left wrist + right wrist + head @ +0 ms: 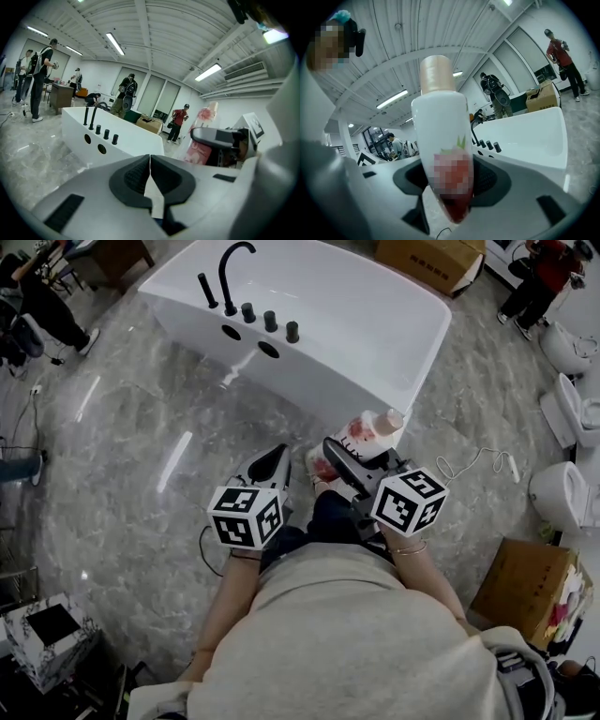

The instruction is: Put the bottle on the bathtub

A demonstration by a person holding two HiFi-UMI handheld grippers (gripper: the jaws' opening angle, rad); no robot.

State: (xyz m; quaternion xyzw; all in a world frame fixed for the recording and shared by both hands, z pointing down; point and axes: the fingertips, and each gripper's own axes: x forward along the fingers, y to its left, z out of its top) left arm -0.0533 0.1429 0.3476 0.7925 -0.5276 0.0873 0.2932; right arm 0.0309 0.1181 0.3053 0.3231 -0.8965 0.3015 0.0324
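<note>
A white bottle (364, 435) with a red print and a beige cap is clamped in my right gripper (337, 463). In the right gripper view the bottle (443, 140) stands upright between the black pads, cap uppermost. It hangs just short of the near rim of the white bathtub (309, 343). My left gripper (274, 465) sits beside the right one, jaws pressed together with nothing in them (149, 176). The bottle (202, 136) also shows at the right of the left gripper view, with the bathtub (117, 136) beyond.
A black faucet (232, 277) and several black knobs stand on the tub's left rim. Cardboard boxes (525, 592) and white toilets (562, 493) lie to the right. A cable (469, 465) crosses the marble floor. People stand at the far left and far right.
</note>
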